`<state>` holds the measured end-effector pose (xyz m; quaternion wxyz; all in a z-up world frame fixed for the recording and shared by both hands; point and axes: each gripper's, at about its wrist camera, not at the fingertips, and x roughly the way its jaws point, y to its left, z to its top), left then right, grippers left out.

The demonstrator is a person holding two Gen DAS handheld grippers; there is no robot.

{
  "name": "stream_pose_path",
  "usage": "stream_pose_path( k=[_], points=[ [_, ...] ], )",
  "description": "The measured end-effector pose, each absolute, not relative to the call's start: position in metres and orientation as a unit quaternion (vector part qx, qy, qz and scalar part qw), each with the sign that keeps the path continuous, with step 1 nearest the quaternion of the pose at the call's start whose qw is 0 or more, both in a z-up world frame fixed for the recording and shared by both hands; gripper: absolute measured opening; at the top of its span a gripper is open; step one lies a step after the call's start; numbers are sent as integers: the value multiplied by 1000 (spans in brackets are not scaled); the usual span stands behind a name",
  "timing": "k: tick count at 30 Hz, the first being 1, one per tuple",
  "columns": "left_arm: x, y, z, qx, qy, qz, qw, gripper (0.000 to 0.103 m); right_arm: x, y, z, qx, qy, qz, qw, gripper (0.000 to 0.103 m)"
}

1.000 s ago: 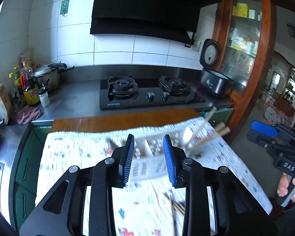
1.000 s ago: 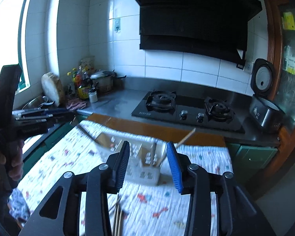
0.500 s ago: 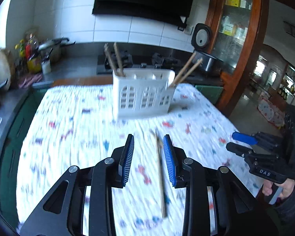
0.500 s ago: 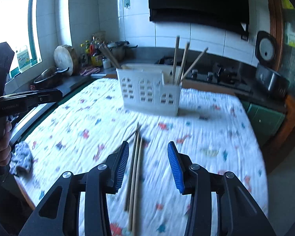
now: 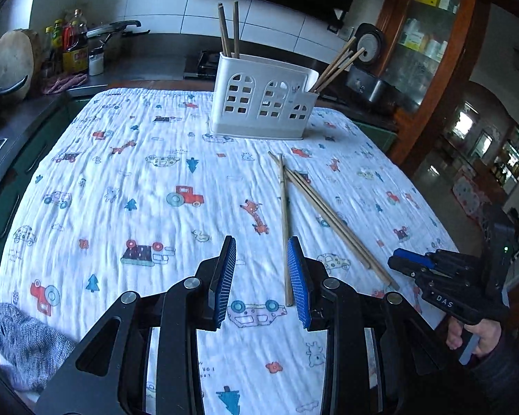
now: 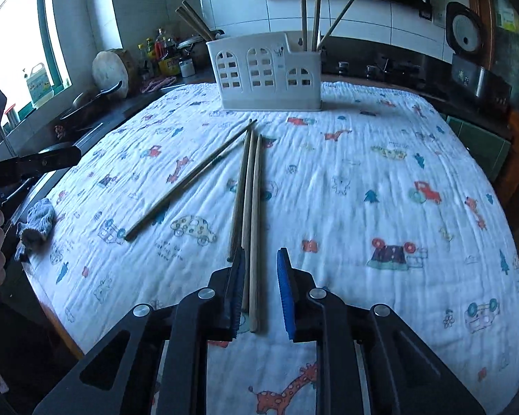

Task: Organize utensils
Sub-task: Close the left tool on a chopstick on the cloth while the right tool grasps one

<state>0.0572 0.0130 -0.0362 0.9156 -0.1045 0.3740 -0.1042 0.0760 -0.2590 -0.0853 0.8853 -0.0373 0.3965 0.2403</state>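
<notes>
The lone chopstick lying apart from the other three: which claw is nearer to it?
Left. The left claw straddles the lone chopstick's near end. The right claw sits over the trio of chopsticks, off to the side.

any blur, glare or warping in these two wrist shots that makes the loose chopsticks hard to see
Left wrist view: sharp; fisheye bows the tablecloth edges, chopsticks clear. Right wrist view: the window blows out at far left and corners go dark, yet the chopsticks between the right gripper jaws read crisply.
</notes>
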Motion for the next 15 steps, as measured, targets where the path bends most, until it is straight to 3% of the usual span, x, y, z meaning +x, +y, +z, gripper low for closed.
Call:
stream_pose_path(
  k=[15],
  points=[
    [53, 14, -48, -116, 388, -104, 909, 31, 82, -254, -98, -44, 407, 243, 879, 12]
  ],
)
